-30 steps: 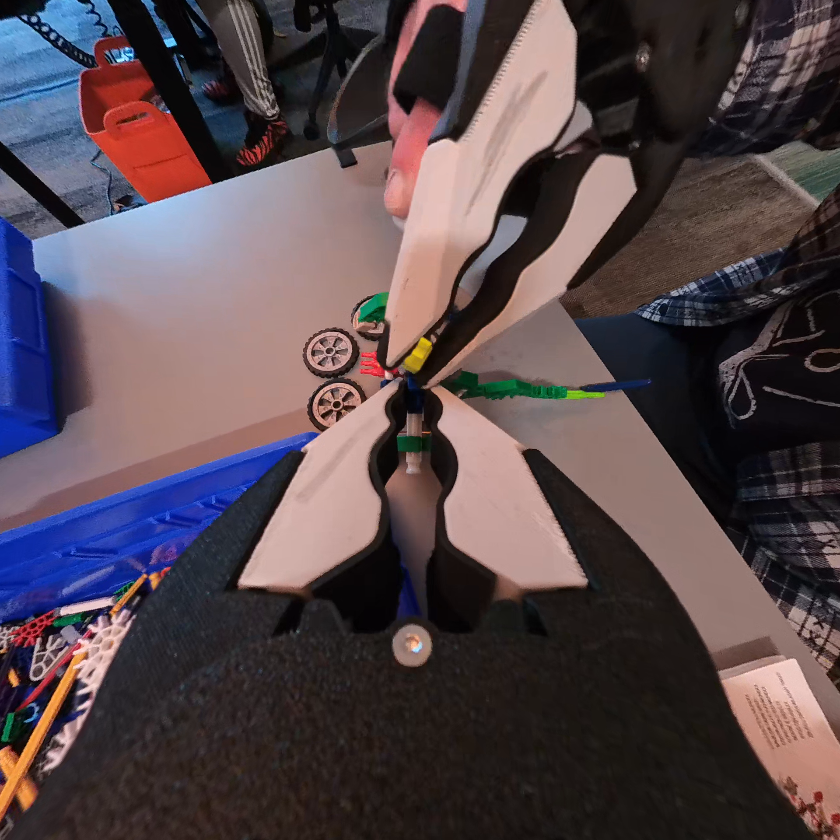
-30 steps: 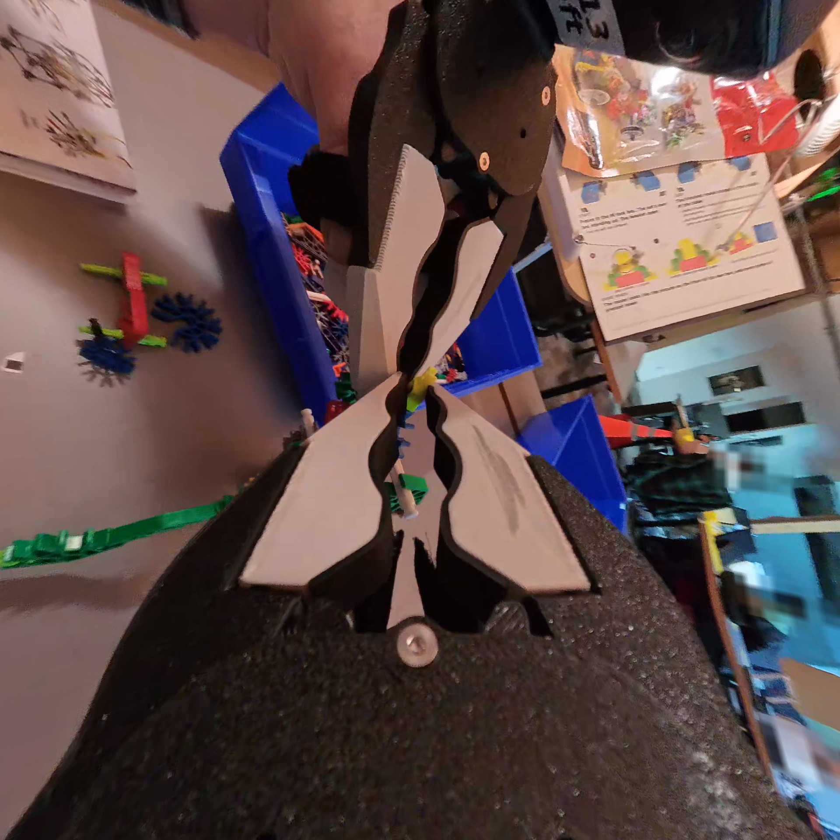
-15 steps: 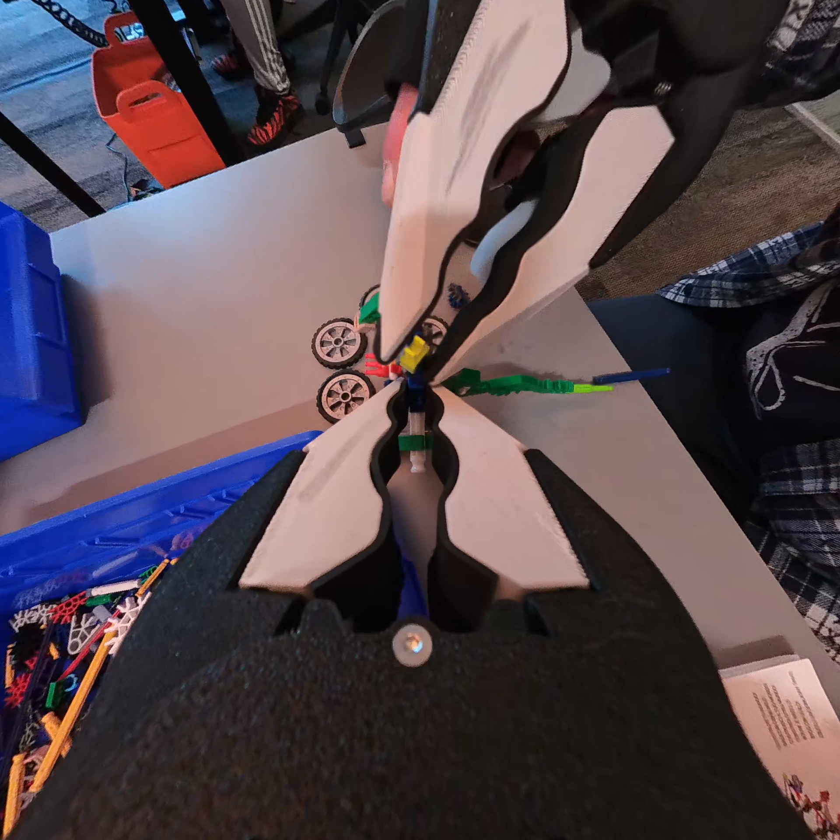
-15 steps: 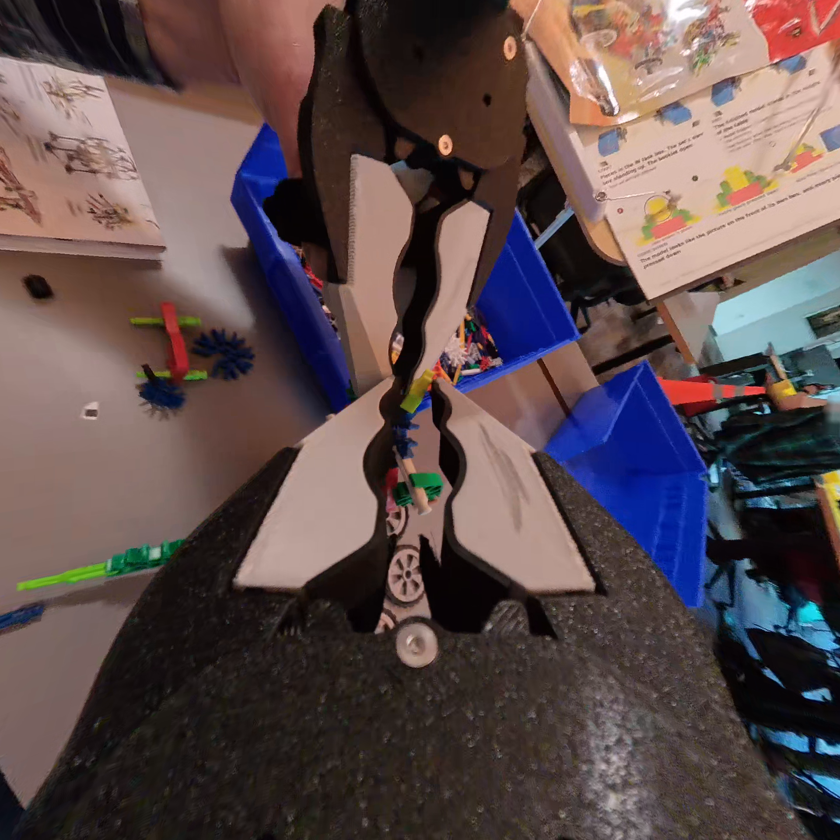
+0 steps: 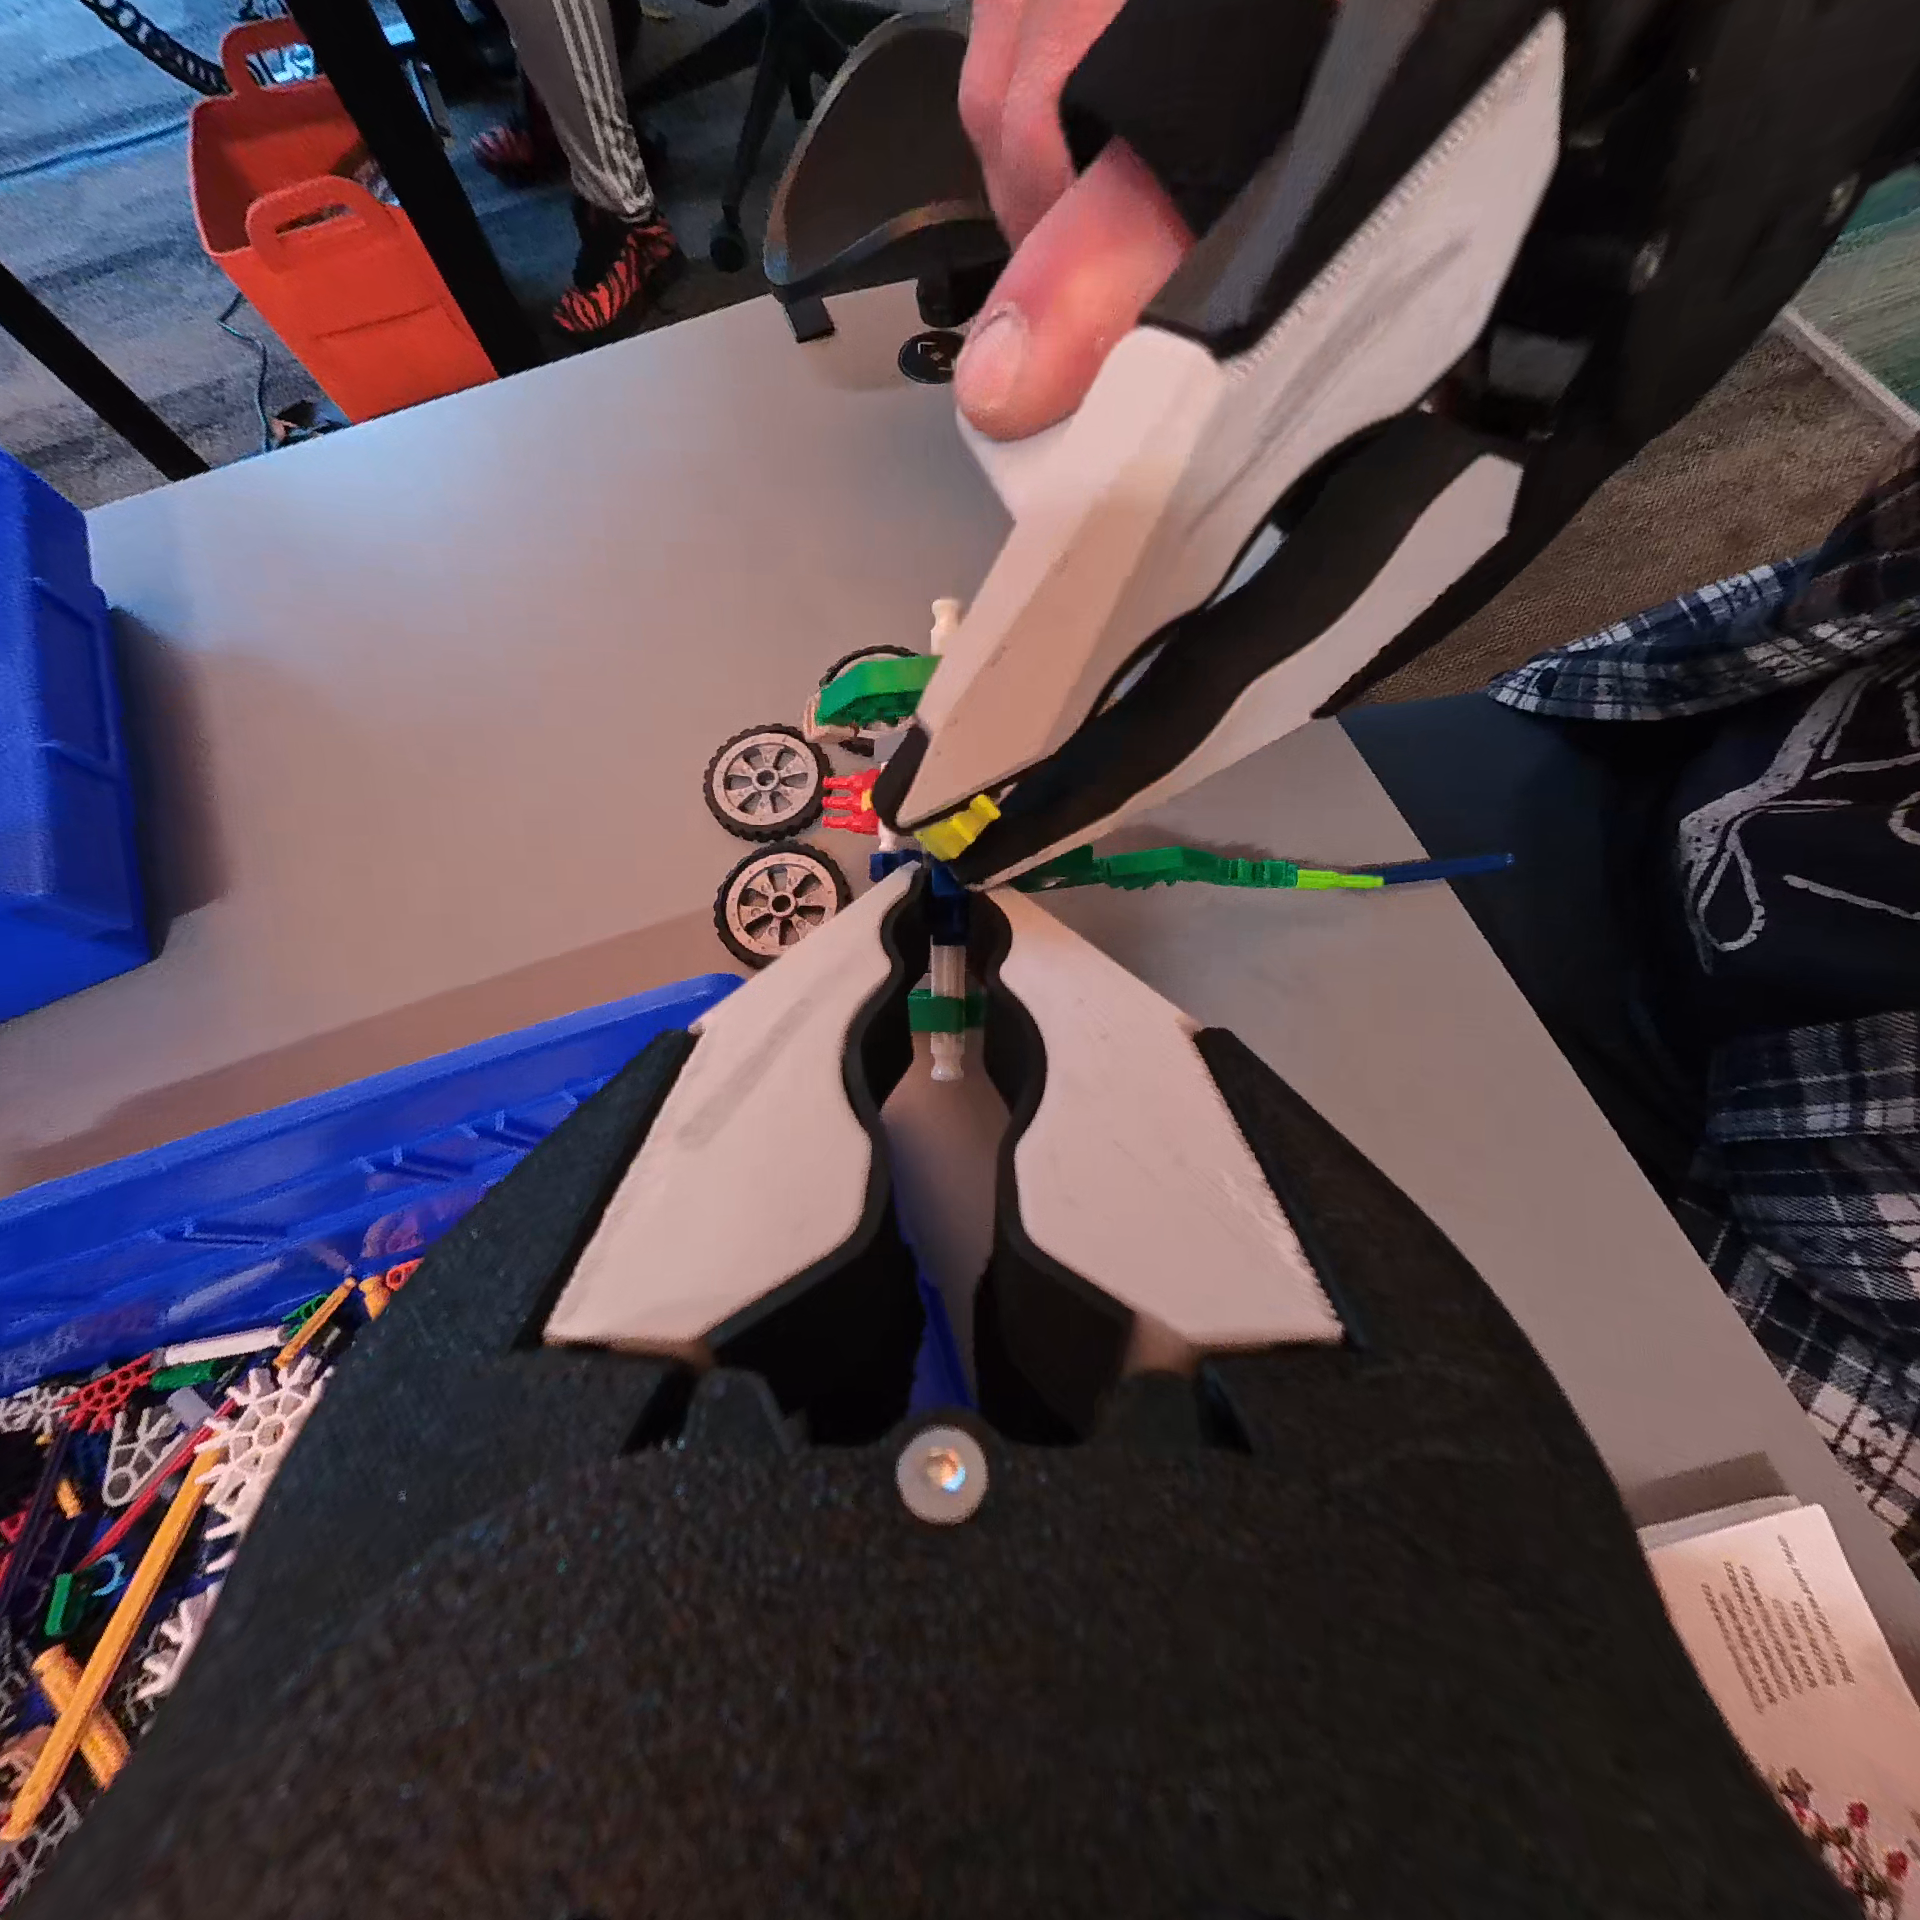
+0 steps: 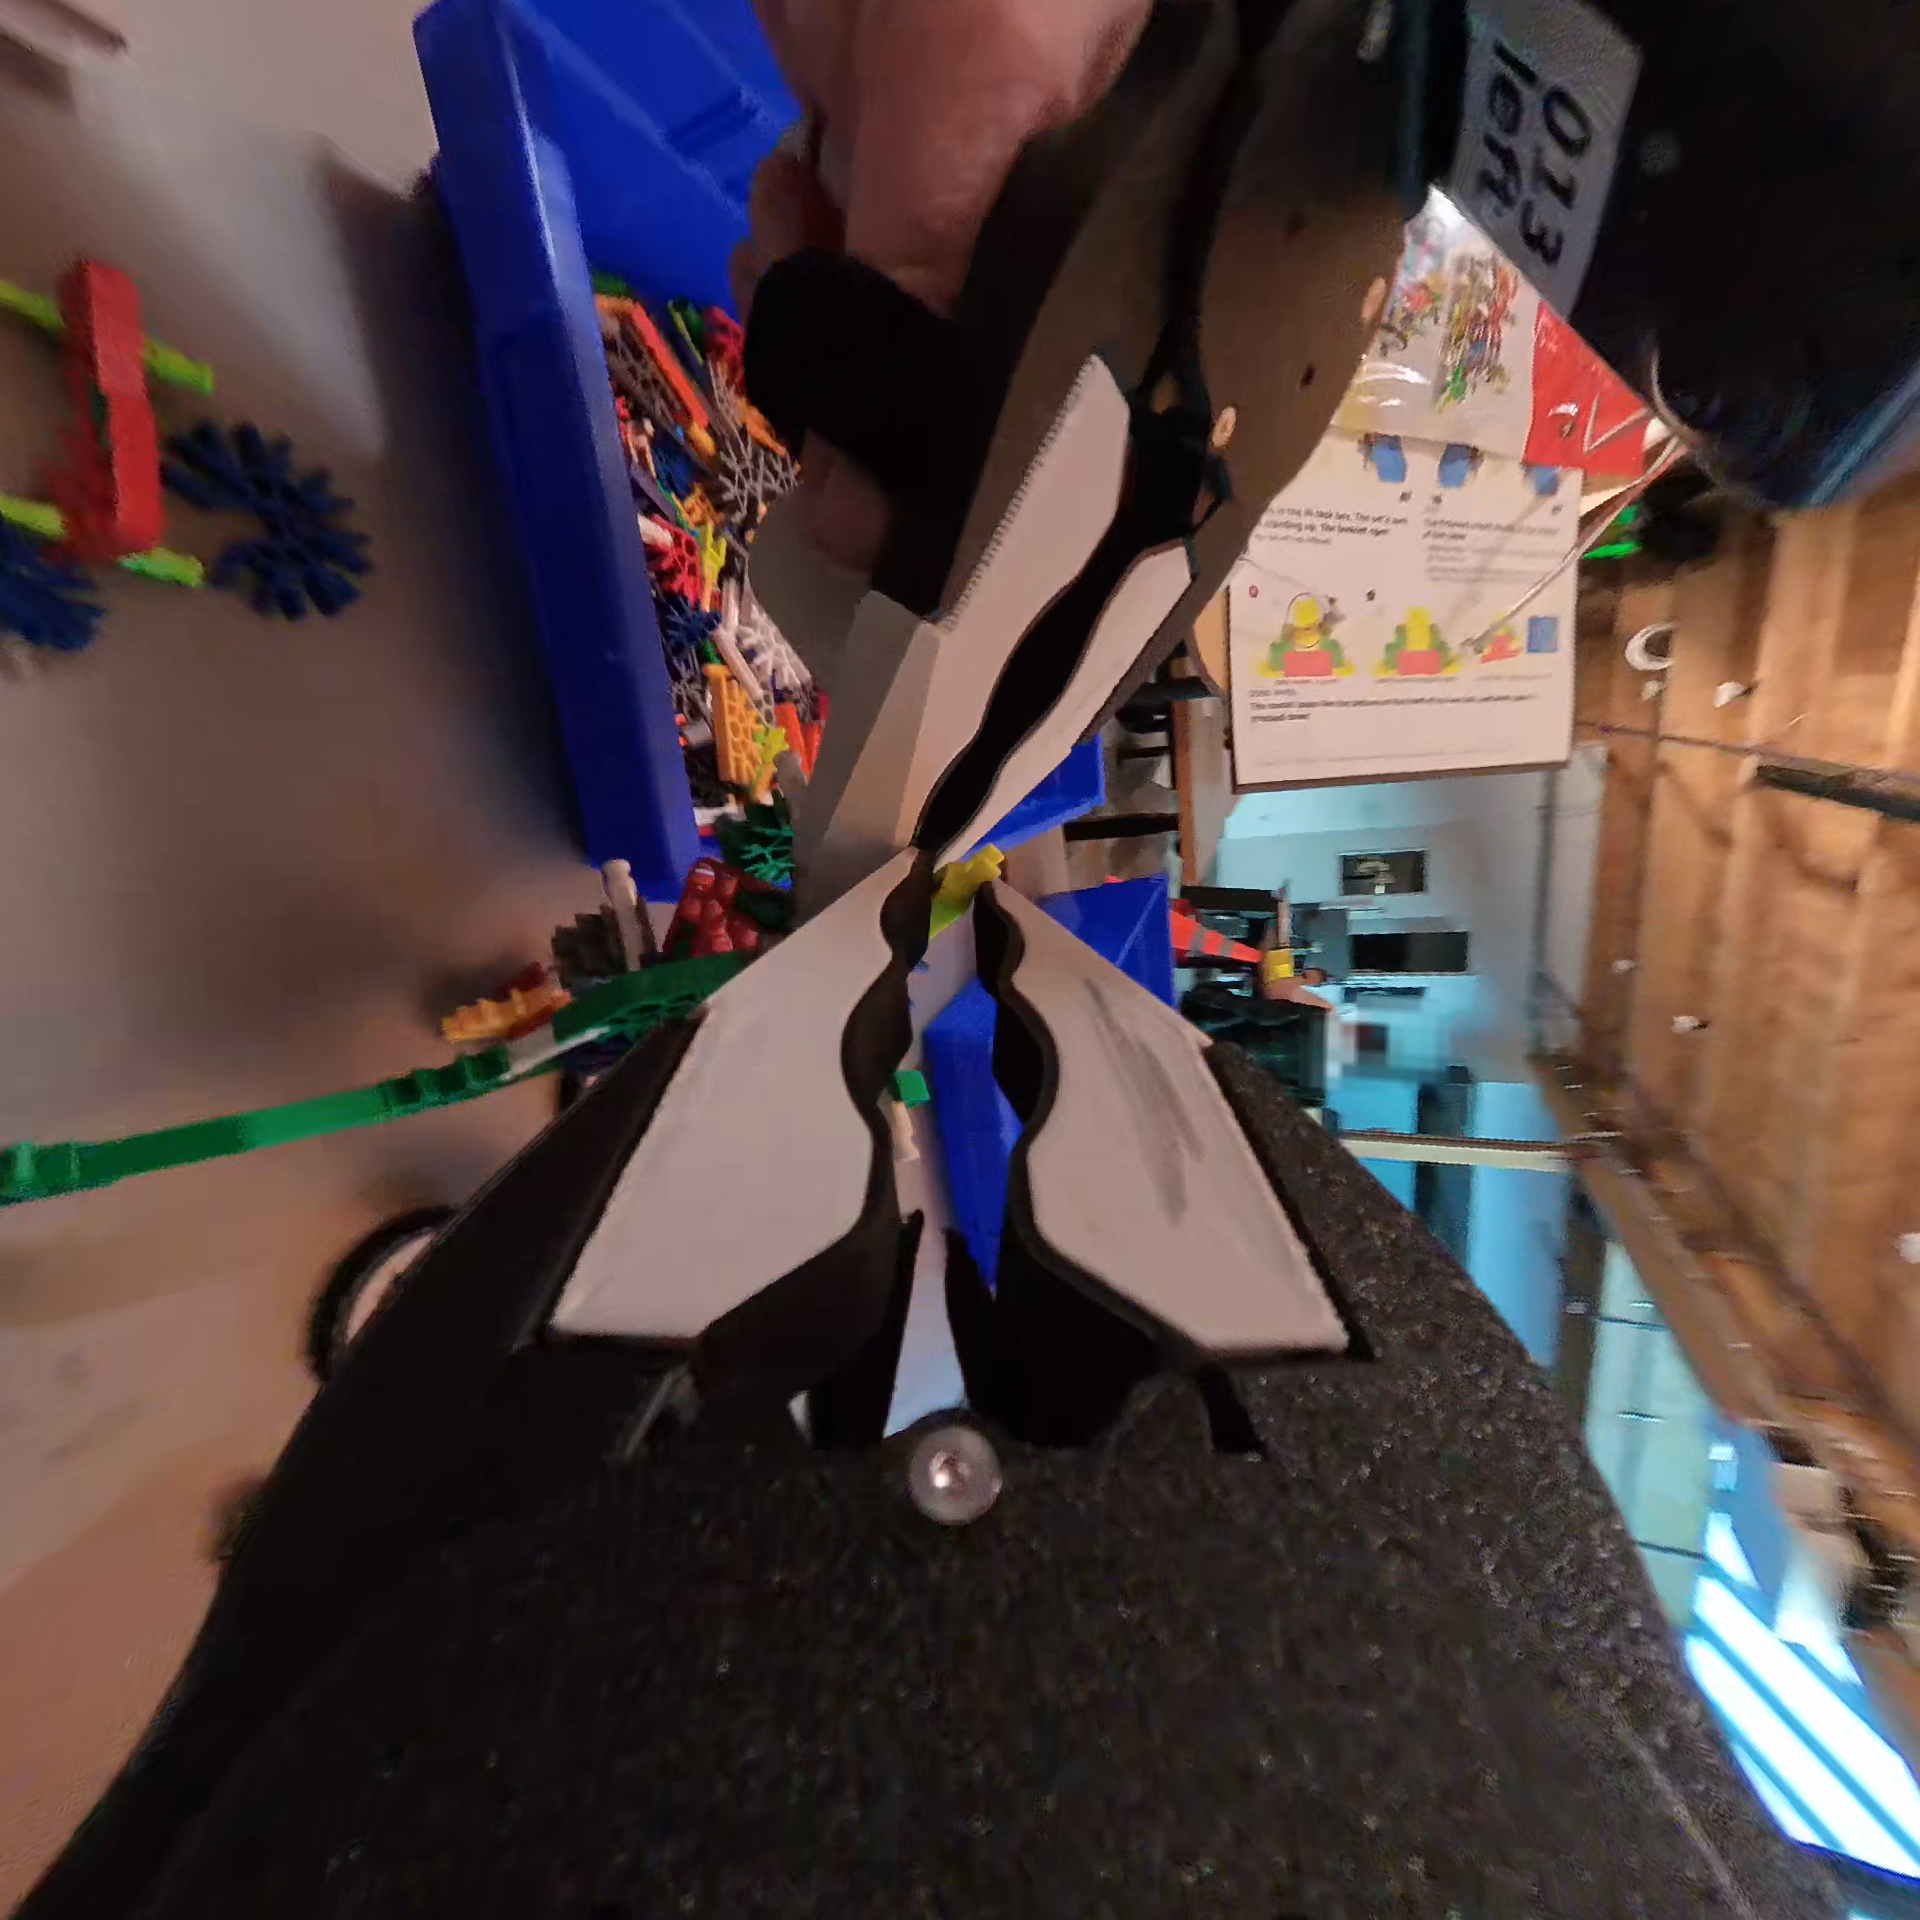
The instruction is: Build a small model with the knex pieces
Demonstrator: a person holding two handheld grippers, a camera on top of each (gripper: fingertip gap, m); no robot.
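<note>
Slippage threatens: your left gripper clenches the blue-and-white rod piece tip-to-tip with your right gripper, which pinches a yellow connector, so twisting could pop either free.

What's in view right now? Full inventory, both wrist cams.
White plastic rod with green clip and blue connector: 1, held between the left gripper's fingers.
Small yellow plastic connector: 1, pinched at the right gripper's tips, next to the rod's far end.
Grey spoked wheels with black tyres: 2 clear, on the grey table, with red and green pieces beside them.
Long green plastic strip: 1, flat on table, blue rod at its far end.
Blue plastic bin of mixed construction pieces: 1, near left.
Red bar with blue gear pieces: 1 cluster, on table.
Orange plastic tote: 1, on floor.
Printed booklet: 1, table corner.
Left hand-held gripper: shut on rod.
Right hand-held gripper: shut on connector.
</note>
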